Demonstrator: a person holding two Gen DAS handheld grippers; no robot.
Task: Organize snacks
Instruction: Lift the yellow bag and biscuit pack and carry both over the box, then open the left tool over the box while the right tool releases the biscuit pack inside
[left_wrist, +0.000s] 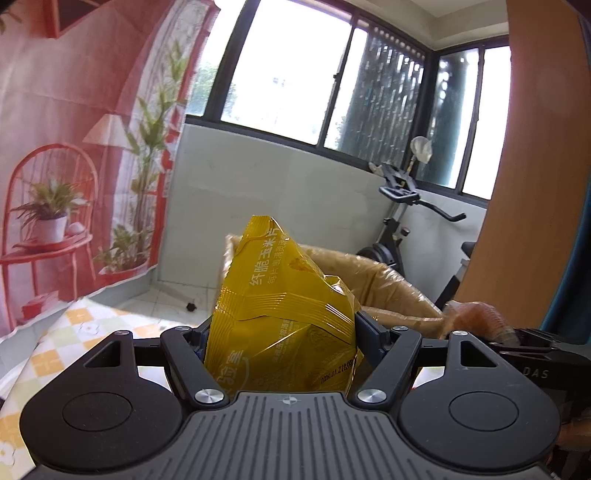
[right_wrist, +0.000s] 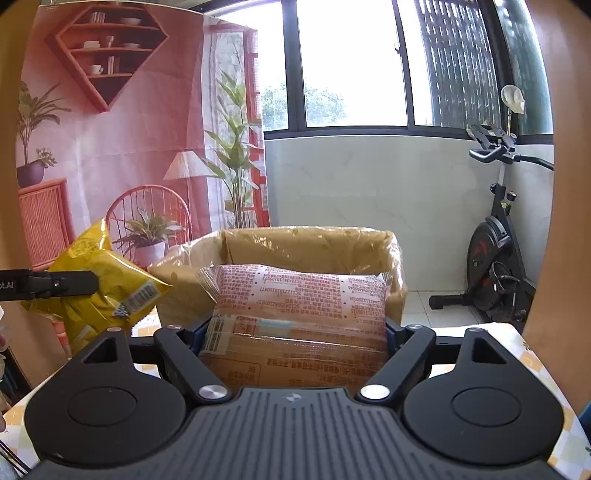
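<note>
left gripper (left_wrist: 280, 332) is clamped on a yellow chip bag (left_wrist: 284, 306), held up by the cardboard box (right_wrist: 314, 247). right gripper (right_wrist: 295, 332) squeezes a pink snack pack (right_wrist: 299, 306) just in front of it

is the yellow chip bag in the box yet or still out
Still out. The left gripper holds the yellow chip bag in the air, left of the lined box.

Snack bag (left_wrist: 284, 310): glossy yellow with white lettering and a black-and-white barcode; second packet (right_wrist: 299, 314): clear wrap over pale orange, covered in red print. Box (right_wrist: 314, 247): tan brown under shiny film; tablecloth (left_wrist: 74, 332): yellow, pale green and white checks with small flowers. Backdrop (right_wrist: 110, 147): pink-red printed room scene with green plants; exercise bike (right_wrist: 495, 266): black.
</note>
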